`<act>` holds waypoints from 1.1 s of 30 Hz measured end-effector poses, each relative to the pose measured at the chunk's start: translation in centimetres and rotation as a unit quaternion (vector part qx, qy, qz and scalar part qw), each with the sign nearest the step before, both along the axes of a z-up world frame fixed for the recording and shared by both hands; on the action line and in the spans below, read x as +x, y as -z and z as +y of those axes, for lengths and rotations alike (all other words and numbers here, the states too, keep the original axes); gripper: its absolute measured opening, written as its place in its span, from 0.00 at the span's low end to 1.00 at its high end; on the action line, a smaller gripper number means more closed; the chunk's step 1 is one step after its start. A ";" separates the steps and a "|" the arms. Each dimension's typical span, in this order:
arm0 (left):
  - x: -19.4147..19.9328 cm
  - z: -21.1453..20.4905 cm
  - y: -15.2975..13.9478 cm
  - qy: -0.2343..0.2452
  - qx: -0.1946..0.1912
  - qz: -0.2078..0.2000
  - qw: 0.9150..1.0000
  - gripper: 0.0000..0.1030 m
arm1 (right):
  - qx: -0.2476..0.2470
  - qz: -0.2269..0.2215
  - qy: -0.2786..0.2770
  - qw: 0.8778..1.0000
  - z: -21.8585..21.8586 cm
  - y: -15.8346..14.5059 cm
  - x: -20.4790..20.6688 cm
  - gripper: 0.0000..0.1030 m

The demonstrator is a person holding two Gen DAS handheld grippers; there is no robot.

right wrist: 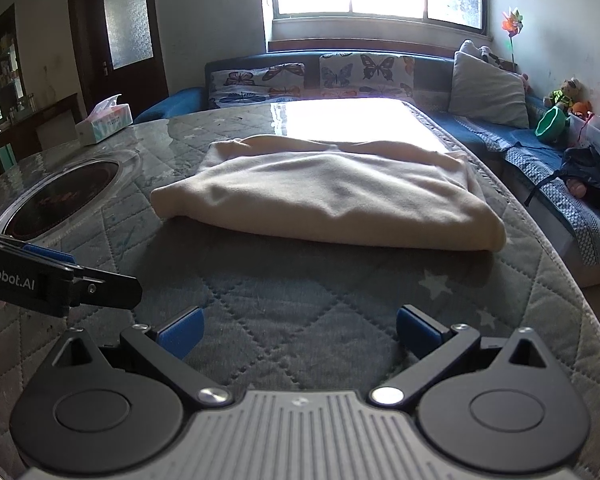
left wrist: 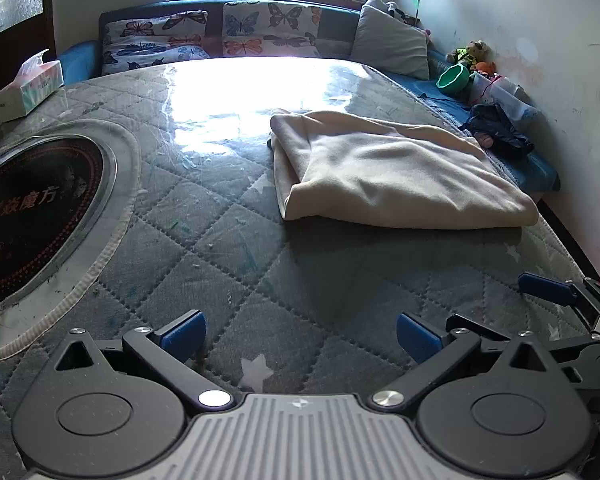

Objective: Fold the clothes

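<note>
cream folded garment [right wrist: 324, 196] lies on the quilted table cover [right wrist: 300, 304]. left gripper [left wrist: 298, 336] and right gripper [right wrist: 298, 334] hover wide and empty. any further fold likely needs both near corners pinched evenly.

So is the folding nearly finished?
Looks nearly done: the cream garment lies folded into a neat stack on the quilted table cover. Nothing is in hand; the left gripper and right gripper sit back, jaws open. No other unfolded clothes show on the table.
</note>
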State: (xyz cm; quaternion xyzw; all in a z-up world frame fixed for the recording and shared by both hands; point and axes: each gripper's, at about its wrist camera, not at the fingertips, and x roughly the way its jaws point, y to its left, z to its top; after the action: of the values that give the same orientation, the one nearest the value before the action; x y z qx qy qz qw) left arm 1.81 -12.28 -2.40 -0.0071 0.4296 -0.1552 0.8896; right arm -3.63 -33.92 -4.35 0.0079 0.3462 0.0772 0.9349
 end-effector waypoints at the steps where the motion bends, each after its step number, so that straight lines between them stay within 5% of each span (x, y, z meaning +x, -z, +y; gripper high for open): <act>1: 0.0 0.0 0.0 0.001 0.001 -0.001 1.000 1.00 | -0.002 -0.001 0.000 1.000 0.1 0.0 0.0 1.00; 33: -0.2 -1.1 0.4 0.002 0.038 -0.010 0.999 1.00 | -0.022 -0.011 -0.001 1.000 0.6 0.5 -0.2 1.00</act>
State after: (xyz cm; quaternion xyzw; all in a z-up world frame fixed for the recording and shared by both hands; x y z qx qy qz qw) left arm 1.58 -13.33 -2.81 0.0293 0.4264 -0.1409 0.8930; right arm -3.80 -33.29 -4.81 -0.0139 0.3376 0.0708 0.9385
